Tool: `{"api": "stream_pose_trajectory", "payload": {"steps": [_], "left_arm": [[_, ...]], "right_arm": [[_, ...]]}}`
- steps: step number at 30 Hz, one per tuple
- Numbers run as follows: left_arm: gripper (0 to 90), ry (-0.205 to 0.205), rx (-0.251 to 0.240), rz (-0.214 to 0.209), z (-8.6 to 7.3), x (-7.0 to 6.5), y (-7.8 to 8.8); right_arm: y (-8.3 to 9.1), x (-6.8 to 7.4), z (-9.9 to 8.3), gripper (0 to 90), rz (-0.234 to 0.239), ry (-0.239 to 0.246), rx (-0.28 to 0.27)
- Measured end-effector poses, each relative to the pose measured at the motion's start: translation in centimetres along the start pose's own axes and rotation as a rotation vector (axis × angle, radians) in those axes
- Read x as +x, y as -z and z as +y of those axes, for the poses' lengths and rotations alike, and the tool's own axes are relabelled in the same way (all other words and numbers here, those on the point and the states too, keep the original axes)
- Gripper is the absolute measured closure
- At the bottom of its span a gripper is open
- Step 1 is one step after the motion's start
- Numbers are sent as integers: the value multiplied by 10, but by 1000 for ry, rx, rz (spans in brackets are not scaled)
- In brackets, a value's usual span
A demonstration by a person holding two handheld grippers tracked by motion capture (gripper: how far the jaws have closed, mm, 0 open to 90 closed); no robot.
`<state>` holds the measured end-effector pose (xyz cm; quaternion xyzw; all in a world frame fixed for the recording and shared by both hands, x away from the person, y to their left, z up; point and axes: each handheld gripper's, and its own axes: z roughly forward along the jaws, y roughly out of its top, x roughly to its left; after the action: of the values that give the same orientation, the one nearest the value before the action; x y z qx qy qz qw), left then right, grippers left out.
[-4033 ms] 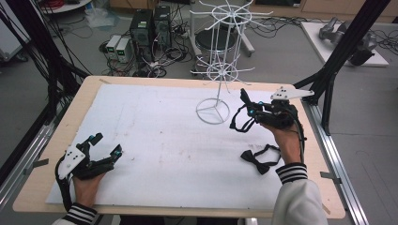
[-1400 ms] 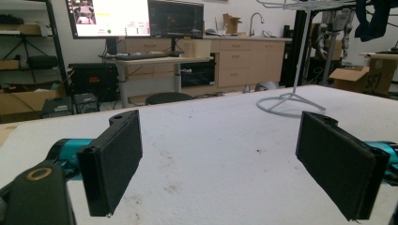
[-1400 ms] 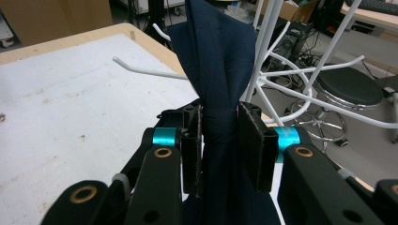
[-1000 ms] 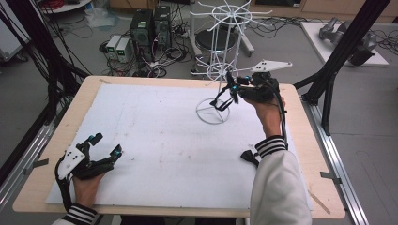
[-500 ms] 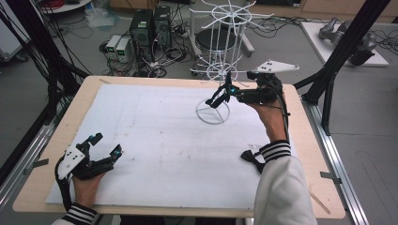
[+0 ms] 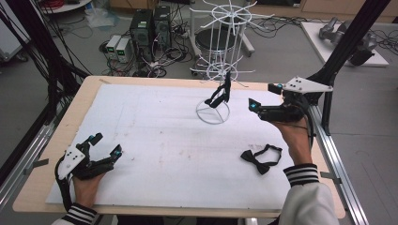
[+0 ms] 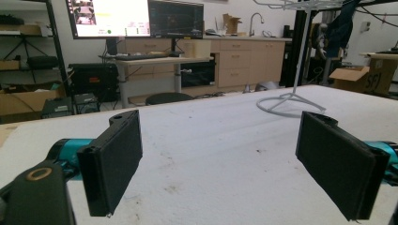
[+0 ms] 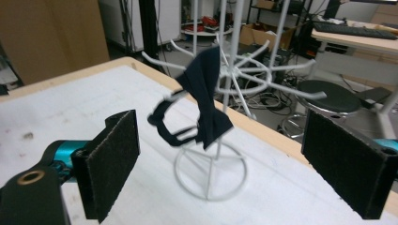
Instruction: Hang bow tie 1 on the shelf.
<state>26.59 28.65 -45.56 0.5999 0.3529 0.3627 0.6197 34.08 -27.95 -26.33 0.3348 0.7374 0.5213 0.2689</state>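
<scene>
Now the right gripper [image 6: 253,107], in the right half of the high view, stands clear of the white wire rack [image 6: 224,70] with its jaws wide apart and nothing between them; they have just been opening. A second ago those jaws were against the rack with a bow tie pinched in them. That bow tie [image 6: 221,95] now hangs on one of the rack's lower arms, at upper centre of the frame, its strap looping down toward the ring base. In the right gripper view the hung bow tie [image 8: 206,101] dangles between the two black pads, well ahead of them and untouched. So one tie looks placed. A second bow tie [image 6: 259,159] lies flat on the white sheet at lower right, beside the right sleeve, probably next to go up. The left gripper [image 6: 105,145] rests at lower left, jaws apart and empty, where it was before.
</scene>
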Motion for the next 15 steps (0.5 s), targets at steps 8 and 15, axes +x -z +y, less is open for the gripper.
{"api": "stream_pose_trajectory", "payload": {"steps": [8, 15], "left_arm": [[154, 2, -2, -1, 0, 0, 0], [154, 2, -1, 0, 0, -1, 0]], "right_arm": [[18, -3, -27, 112, -23, -15, -7], [25, -3, -49, 112, -30, -33, 8]]}}
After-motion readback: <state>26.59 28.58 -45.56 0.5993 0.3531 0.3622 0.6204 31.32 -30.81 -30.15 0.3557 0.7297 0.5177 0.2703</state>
